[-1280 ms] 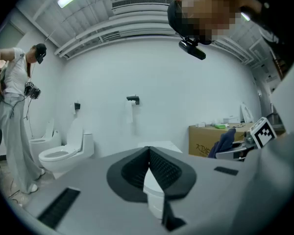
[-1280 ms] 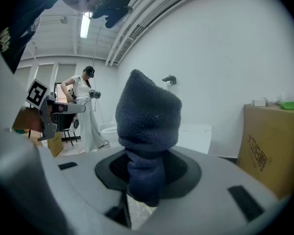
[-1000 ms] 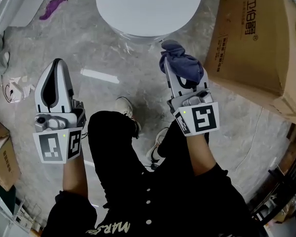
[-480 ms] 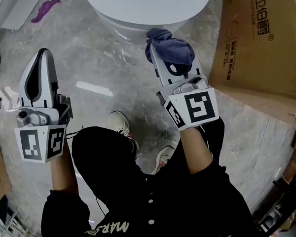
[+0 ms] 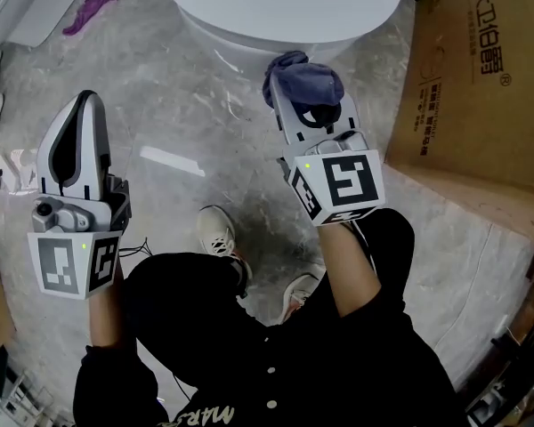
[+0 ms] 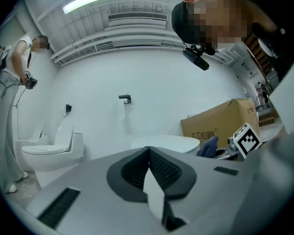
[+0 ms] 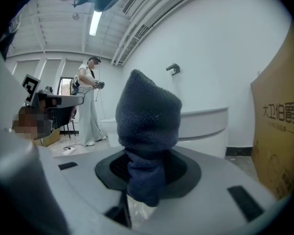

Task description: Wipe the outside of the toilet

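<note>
The right gripper [image 5: 303, 105] was clamped on a bunched blue cloth [image 5: 307, 80], the toilet [image 5: 276, 12] just ahead of it; the left gripper [image 5: 86, 105] was closed, empty. Pressed hard, the cloth might slip free.

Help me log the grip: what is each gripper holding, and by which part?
The right gripper clamps the blue cloth by one bunched end. The left gripper is shut, empty.

The toilet [image 5: 276, 3] runs off the top edge, and the cloth [image 5: 308, 78] hides the right gripper [image 5: 310, 103] tips.
</note>
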